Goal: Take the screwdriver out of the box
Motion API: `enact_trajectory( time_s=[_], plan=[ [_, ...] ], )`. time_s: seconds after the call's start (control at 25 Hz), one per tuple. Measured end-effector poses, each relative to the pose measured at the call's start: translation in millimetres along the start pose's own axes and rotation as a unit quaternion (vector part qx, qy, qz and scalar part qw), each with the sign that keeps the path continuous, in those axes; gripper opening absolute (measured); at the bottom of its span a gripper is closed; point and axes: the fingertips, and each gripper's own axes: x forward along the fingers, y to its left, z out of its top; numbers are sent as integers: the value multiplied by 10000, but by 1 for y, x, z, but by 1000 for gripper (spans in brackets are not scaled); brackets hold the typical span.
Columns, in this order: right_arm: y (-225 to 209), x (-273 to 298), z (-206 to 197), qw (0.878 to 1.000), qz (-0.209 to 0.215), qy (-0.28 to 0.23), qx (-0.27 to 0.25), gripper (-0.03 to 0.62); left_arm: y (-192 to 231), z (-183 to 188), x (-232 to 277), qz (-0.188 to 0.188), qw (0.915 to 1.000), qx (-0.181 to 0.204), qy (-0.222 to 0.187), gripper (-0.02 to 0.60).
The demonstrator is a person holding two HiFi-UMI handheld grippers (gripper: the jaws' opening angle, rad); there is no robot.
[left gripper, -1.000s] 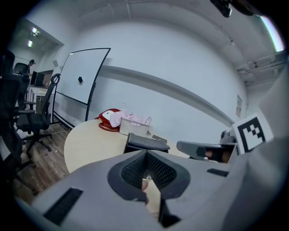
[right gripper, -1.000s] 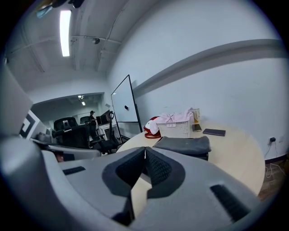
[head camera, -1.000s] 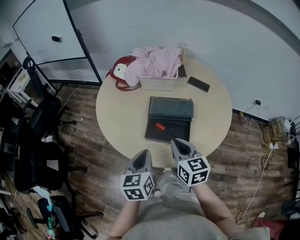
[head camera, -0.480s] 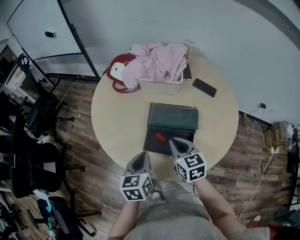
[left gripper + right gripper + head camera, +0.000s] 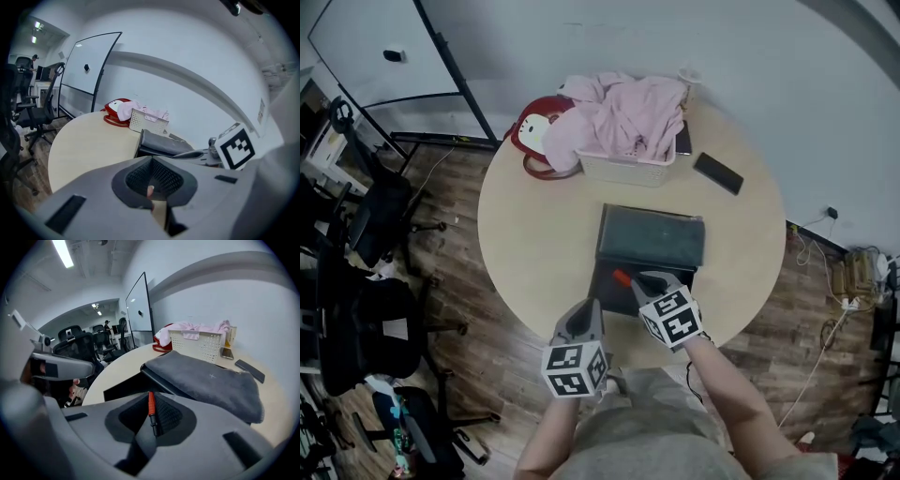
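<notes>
The right claw [image 5: 649, 280] hangs over the open front part of the box [image 5: 652, 239]. Its jaws are drawn together on the screwdriver [image 5: 151, 411], pinching it where the orange handle meets the dark shaft, and the handle end pokes out ahead of the tips. From the head view the screwdriver lies within the box's outline, just in front of the raised grey lid, so it looks gripped but not yet carried clear.

It seems a light, stiff, slim tool. The handle should give better friction than the smooth shaft, and with so narrow a pinch it could swivel, so a hold nearer the handle's middle would be steadier.

The left claw [image 5: 581, 319] waits nearer the person than the box, at the edge of the counter [image 5: 534, 234], jaws nearly together with nothing in them.
</notes>
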Motion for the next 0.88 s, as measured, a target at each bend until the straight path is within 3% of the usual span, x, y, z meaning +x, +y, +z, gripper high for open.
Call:
enact_trajectory(
  time_s=[0.04, 0.12, 0.56, 0.88],
  plan=[
    [1, 6, -4, 9998, 97, 151, -23, 16, 1, 0, 1, -1, 10000, -20, -3, -2],
    [3, 17, -14, 9985, 291, 455, -65, 115, 2, 1, 4, -1, 10000, -48, -16, -2],
    [2, 53, -45, 9862, 496, 1489, -536, 115, 14, 6, 12, 115, 9998, -156, -53, -2],
    [2, 52, -43, 9830, 347, 1629, -766, 87, 17, 8, 8, 127, 9997, -201, -83, -2]
  ],
)
